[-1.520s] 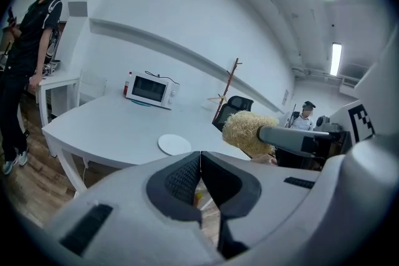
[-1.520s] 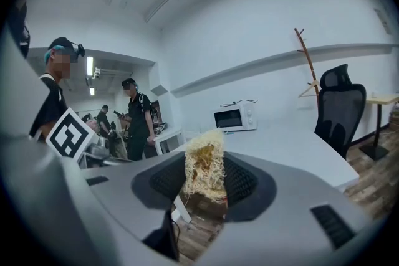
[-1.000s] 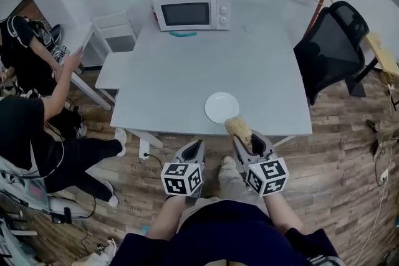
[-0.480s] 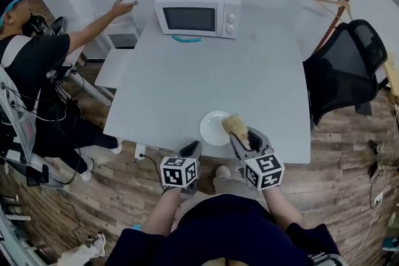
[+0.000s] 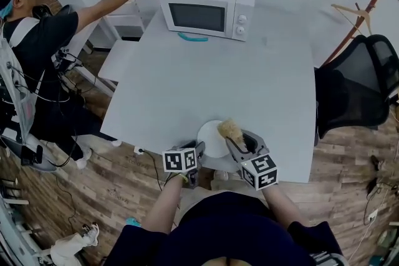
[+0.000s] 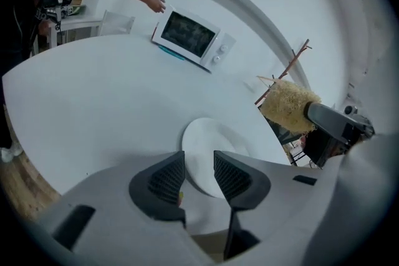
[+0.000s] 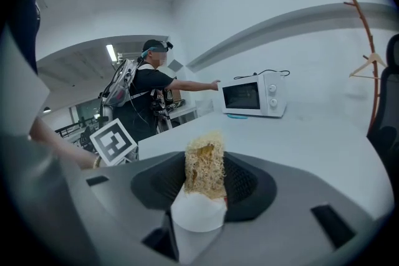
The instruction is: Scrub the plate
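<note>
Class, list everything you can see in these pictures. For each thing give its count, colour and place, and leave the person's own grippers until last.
table: one, white, middle of the room
plate: one, white, at the table's near edge
microwave: one, white, at the table's far end
flat object: one, teal, just in front of the microwave
office chair: one, black, right of the table
coat stand: one, brown wood, behind the chair
bystander: one, in black, left of the table, hand reaching to the microwave
scrubber: one, yellow, fibrous, over the plate's right side
left gripper: one, grey, at the plate's left edge, jaws opening, nothing gripped
right gripper: one, grey, shut on the scrubber
</note>
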### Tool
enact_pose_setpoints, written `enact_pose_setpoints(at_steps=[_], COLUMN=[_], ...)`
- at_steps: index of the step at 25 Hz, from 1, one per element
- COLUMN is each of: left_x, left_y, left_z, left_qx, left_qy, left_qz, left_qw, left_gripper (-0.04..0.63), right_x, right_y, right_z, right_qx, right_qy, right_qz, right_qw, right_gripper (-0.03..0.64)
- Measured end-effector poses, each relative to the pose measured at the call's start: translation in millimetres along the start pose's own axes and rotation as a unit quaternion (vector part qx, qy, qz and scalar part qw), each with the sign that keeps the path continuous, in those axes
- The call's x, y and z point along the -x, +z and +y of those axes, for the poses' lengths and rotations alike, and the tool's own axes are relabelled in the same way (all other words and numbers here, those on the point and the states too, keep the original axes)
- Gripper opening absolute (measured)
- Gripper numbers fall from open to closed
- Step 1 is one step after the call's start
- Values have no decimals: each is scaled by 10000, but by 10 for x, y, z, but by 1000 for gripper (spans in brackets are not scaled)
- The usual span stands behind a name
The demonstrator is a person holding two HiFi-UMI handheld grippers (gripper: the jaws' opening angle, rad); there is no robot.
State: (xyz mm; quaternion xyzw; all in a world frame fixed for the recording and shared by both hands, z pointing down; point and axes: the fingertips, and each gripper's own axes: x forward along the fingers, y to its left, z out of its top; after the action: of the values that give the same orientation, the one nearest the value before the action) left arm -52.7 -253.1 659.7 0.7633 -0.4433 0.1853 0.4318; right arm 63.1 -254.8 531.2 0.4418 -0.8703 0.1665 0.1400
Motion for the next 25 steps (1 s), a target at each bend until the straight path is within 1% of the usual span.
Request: enact_pose_setpoints(at_steps=[3,6,10,13,19,22,25], left_x=[-205,-289,-334,-362,-339,-300,-250], left_y=[73,77,131,122,121,112,177], left_z=[88,85,102,129,133,139,133], left_qx=[174,256,208,241,380,423,421], left_qy=[174,214,344,509,568,590,625], left_qz=[228,311,292,299,191,161,31], left_qw=[9994,9990,9988,9980,9975,9972,9972], left_gripper=[138,137,133,87,80,77,71], right_x=[-160,-216,-280,-296,-317,-354,-442], right_y=[48,47,21,-17,-88,-195,-309], right_z=[-181,-235,-242,-285,-353,-350,-346], right_qx=[-51,-39,-4,20,113,238,363], right_qy=[120,215,355,414,370,361,411], right_qz=[129,194,237,295,396,557,764], right_qw=[9998,9996,9991,9987,9985,9975,9956], right_gripper=[175,175,175,175,175,175,175])
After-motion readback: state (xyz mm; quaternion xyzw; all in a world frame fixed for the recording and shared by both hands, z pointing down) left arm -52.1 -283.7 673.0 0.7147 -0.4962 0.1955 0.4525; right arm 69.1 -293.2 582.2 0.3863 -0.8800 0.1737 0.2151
